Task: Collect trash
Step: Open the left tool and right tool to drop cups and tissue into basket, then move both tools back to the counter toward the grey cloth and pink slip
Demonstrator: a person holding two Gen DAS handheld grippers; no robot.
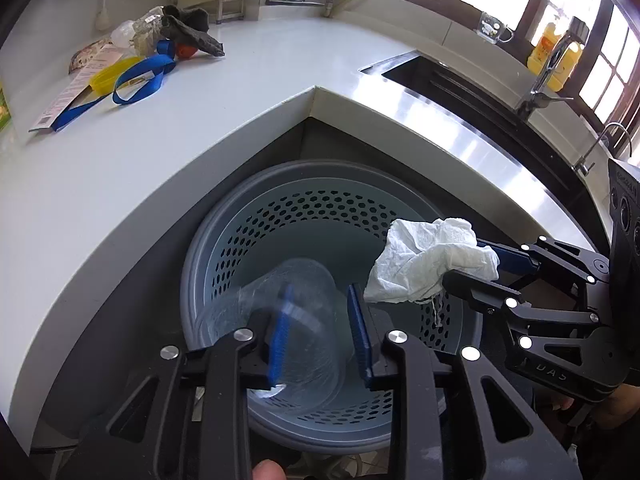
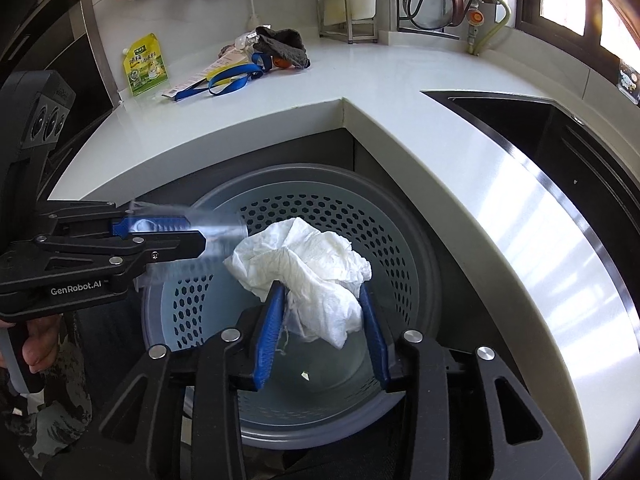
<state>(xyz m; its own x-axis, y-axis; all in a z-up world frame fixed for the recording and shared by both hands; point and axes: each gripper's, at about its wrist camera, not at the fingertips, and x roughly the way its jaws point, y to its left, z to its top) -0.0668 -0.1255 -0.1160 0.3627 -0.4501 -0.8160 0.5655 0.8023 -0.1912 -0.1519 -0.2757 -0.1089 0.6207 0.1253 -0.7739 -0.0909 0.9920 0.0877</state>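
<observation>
A grey perforated bin (image 1: 224, 216) (image 2: 424, 232) stands on the floor in the inner corner of the white counter. My left gripper (image 1: 320, 288) (image 2: 198, 234) hangs over its left side with its blue pads apart. A clear plastic cup (image 1: 296, 284) (image 2: 220, 224), blurred, sits around the left pad and is not pinched. My right gripper (image 2: 320, 286) (image 1: 460, 262) is over the bin's right side, also open. A crumpled white tissue (image 2: 312, 264) (image 1: 424, 256) lies loosely between its tips above the bin's mouth.
On the counter (image 1: 248, 92) behind the bin lies a pile: a blue strap (image 1: 140, 80), a yellow lid (image 1: 106, 78), a dark cloth (image 1: 192, 34), packets and a green pouch (image 2: 146, 66). A sink (image 1: 460, 92) lies to the right. A small scrap (image 2: 306, 376) lies on the bin's bottom.
</observation>
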